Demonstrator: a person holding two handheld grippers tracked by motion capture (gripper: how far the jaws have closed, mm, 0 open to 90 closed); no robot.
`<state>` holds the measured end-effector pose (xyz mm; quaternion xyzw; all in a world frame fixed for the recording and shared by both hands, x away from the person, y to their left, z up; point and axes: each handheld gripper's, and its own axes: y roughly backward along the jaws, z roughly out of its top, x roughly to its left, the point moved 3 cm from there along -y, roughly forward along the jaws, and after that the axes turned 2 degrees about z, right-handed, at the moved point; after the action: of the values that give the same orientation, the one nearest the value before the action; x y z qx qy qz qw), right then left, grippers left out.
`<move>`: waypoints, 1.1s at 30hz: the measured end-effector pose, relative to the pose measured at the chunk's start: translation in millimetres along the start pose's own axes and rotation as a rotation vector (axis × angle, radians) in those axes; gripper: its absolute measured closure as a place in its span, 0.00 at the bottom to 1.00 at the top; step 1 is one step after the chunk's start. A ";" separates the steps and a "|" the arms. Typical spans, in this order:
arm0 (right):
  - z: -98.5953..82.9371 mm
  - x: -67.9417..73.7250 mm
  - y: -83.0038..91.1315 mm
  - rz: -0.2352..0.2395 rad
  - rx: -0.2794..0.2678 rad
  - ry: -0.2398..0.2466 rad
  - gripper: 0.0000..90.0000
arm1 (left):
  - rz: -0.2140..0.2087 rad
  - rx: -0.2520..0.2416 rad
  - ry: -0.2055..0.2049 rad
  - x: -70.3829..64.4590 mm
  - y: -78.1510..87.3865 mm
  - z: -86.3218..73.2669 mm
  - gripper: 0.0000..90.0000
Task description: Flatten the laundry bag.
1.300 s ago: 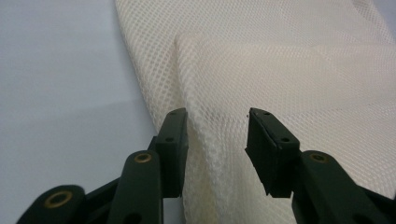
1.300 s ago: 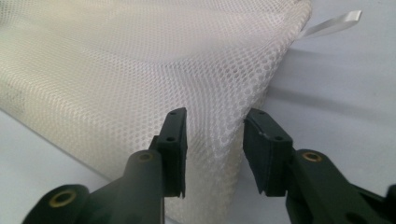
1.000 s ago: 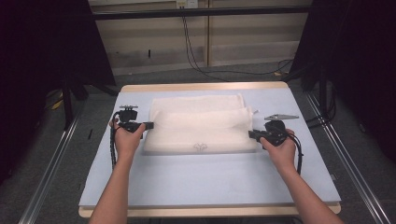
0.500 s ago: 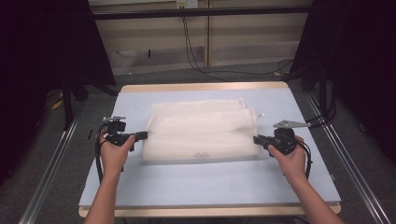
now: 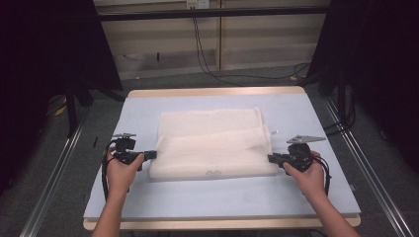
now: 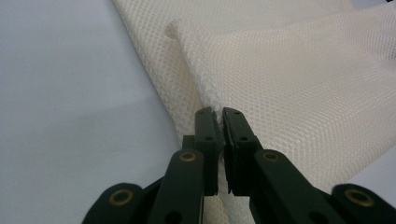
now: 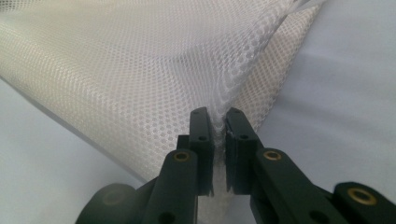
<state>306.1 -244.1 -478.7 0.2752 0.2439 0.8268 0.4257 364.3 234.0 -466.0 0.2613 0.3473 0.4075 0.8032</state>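
Pinching opposite ends of the white mesh cloth (image 5: 212, 145), left tongs (image 6: 218, 116) and right tongs (image 7: 218, 116) each grip its folded edge.

Matt white mesh cloth (image 5: 213, 148), probably synthetic

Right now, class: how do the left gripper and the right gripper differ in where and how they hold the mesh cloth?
The left gripper pinches the mesh cloth at its left end; the right gripper pinches the right end. The left gripper's plate sits small and close above it, while the right gripper's plate juts out wider. In its own view the left gripper bites a folded edge; the right gripper bites a lifted, tented edge. Both are shut on the cloth, low over the table.
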 end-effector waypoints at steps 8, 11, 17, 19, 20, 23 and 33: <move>-4.0 -2.0 -8.8 -0.010 0.043 -0.004 0.88 | 0.044 0.042 -0.010 -1.0 -8.1 -4.9 0.94; -6.0 -1.6 -9.6 -0.023 0.060 -0.004 0.78 | 0.052 0.054 -0.013 -0.4 -9.3 -7.3 0.89; -9.2 -0.1 -3.8 0.011 0.045 0.024 0.76 | 0.008 0.012 -0.007 -3.7 -0.8 -12.5 0.87; -10.3 2.3 -1.2 0.007 0.032 0.034 0.85 | 0.002 0.004 -0.021 -4.9 2.9 -11.9 0.93; -10.3 2.3 -1.2 0.007 0.032 0.034 0.85 | -0.011 -0.004 -0.021 -7.4 6.2 -10.8 0.93; -8.8 6.0 2.6 -0.003 0.009 0.046 0.93 | -0.030 -0.023 -0.034 -11.9 16.0 -5.8 0.95; -20.5 14.1 20.7 0.038 0.018 0.088 0.96 | -0.077 -0.032 -0.039 -15.9 32.9 -21.4 0.96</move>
<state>273.9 -246.5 -477.0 0.2470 0.2645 0.8436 0.3966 325.5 241.1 -450.8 0.2427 0.3345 0.3767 0.8290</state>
